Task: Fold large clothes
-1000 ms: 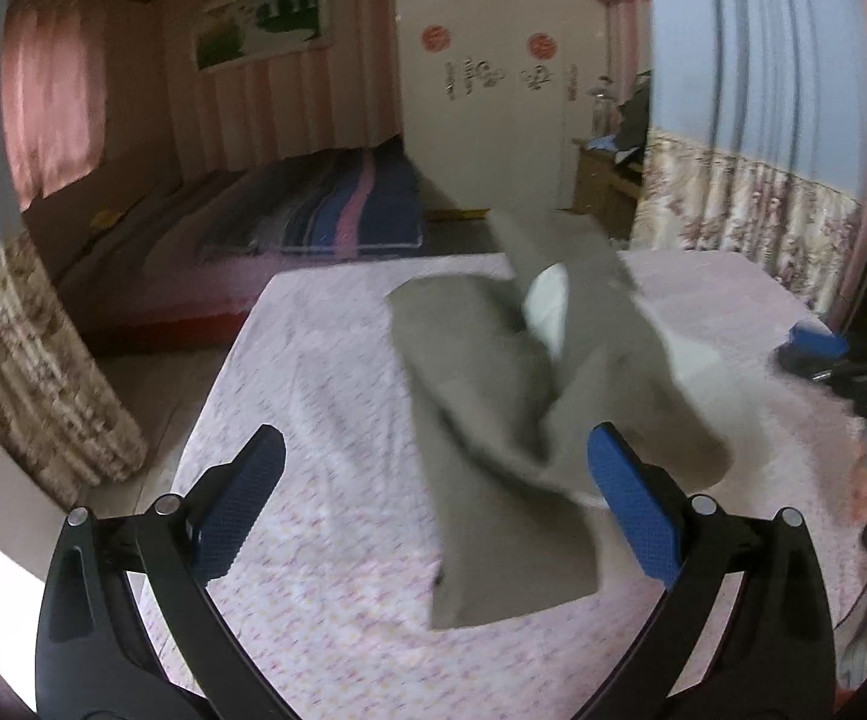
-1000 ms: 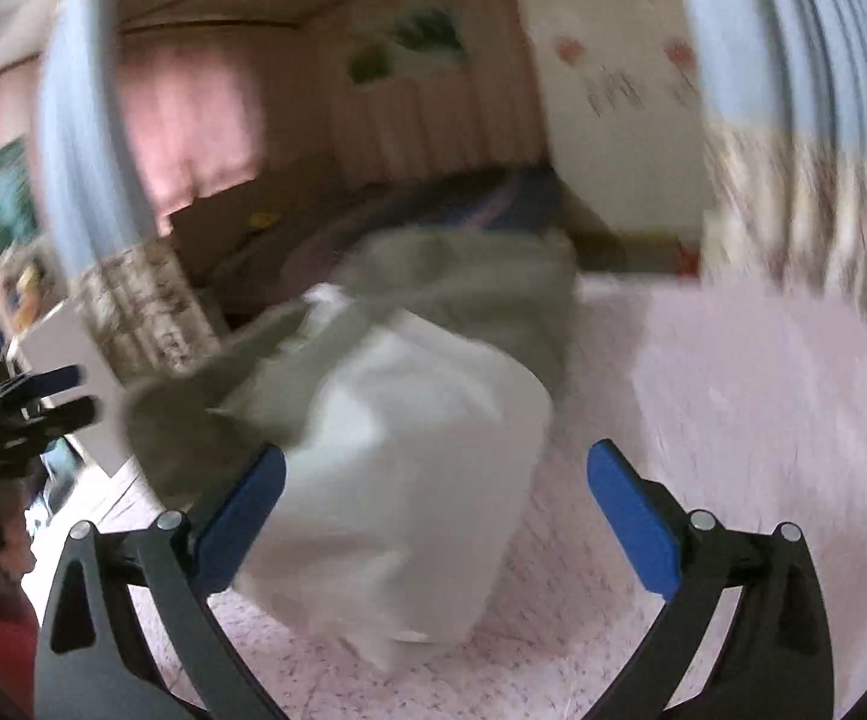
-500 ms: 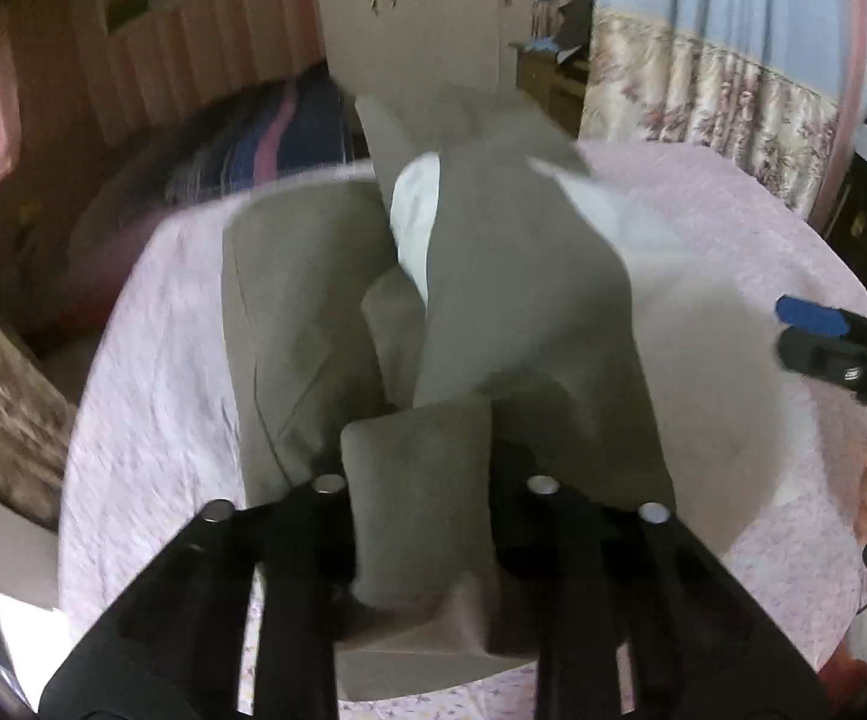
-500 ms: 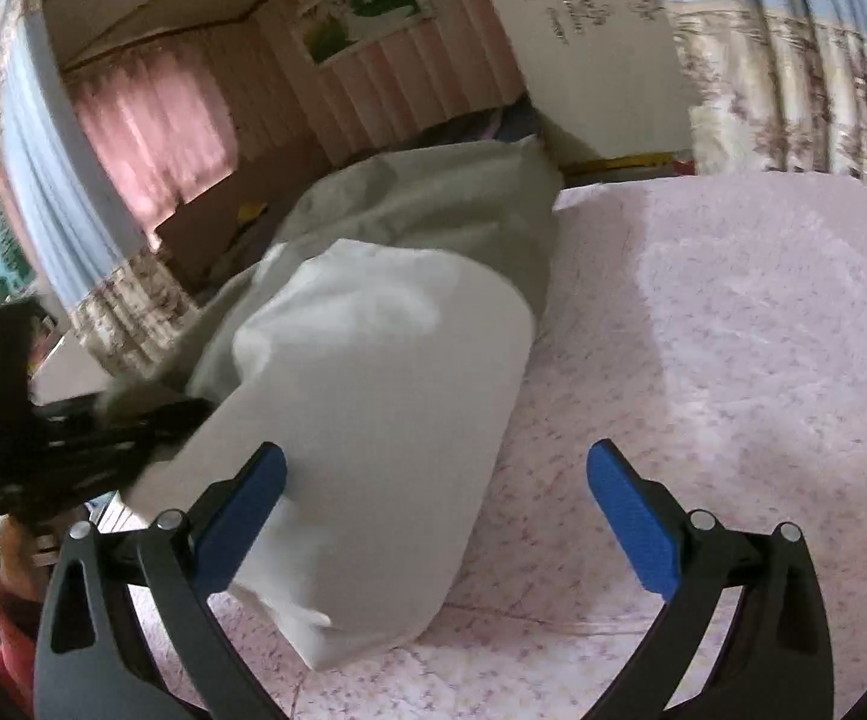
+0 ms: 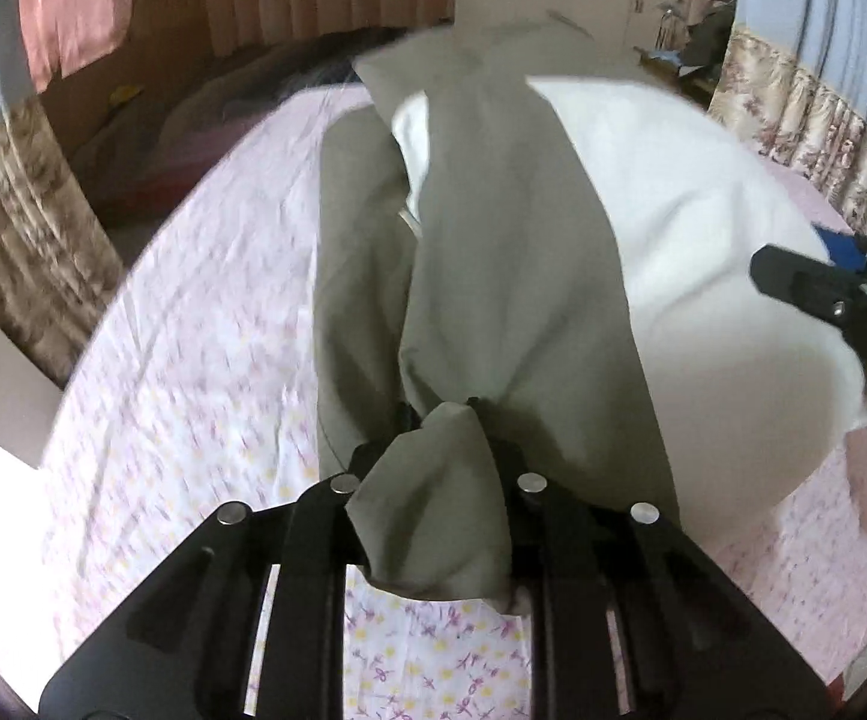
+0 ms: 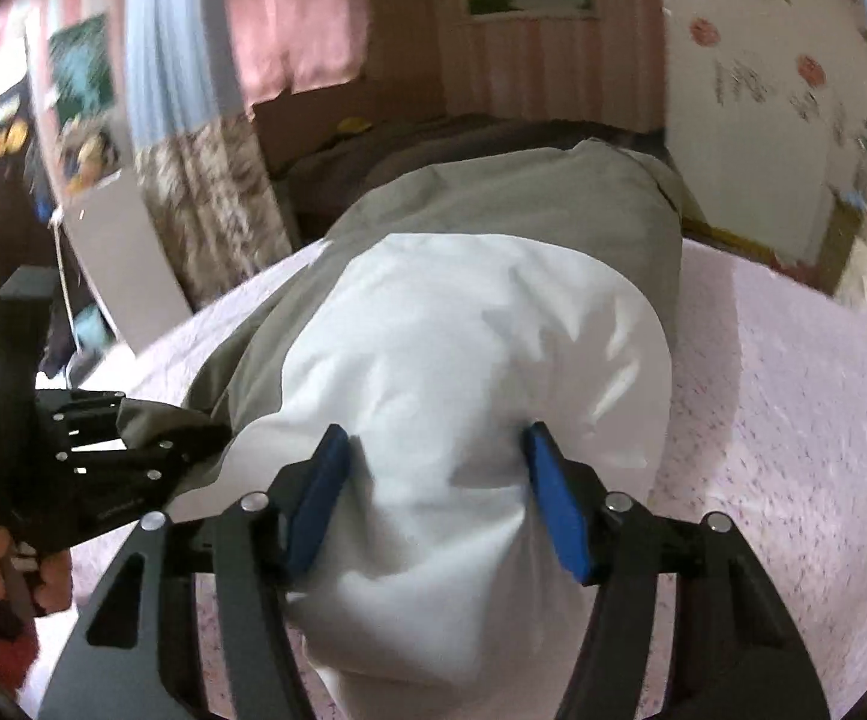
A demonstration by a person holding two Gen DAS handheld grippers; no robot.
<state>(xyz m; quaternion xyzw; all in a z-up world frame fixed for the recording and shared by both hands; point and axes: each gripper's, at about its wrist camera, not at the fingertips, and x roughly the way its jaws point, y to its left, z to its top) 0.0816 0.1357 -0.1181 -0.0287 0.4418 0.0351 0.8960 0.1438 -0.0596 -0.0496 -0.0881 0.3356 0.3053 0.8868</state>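
Note:
A large garment, grey-green [image 5: 511, 276] with a white part [image 5: 691, 252], lies rumpled on the pink flowered bed sheet [image 5: 181, 360]. My left gripper [image 5: 439, 438] is shut on a bunched grey-green corner of it. In the right wrist view the white part [image 6: 481, 360] bulges between the blue pads [image 6: 319, 498] of my right gripper [image 6: 439, 480], whose jaws have closed in against the cloth with a wide gap still between them. The left gripper shows at the left of that view [image 6: 73, 456], and the right gripper at the right edge of the left wrist view [image 5: 841, 294].
The bed sheet [image 6: 793, 420] stretches to the right of the garment. A second bed with dark covers [image 5: 241, 96] stands behind. Flowered curtains [image 5: 31, 240] hang at the left and right [image 5: 817, 114]. A white door [image 6: 763, 120] is at the back.
My right gripper has moved onto the white part and narrowed its jaws around it. My left gripper stays shut on the grey-green corner and has pulled it closer.

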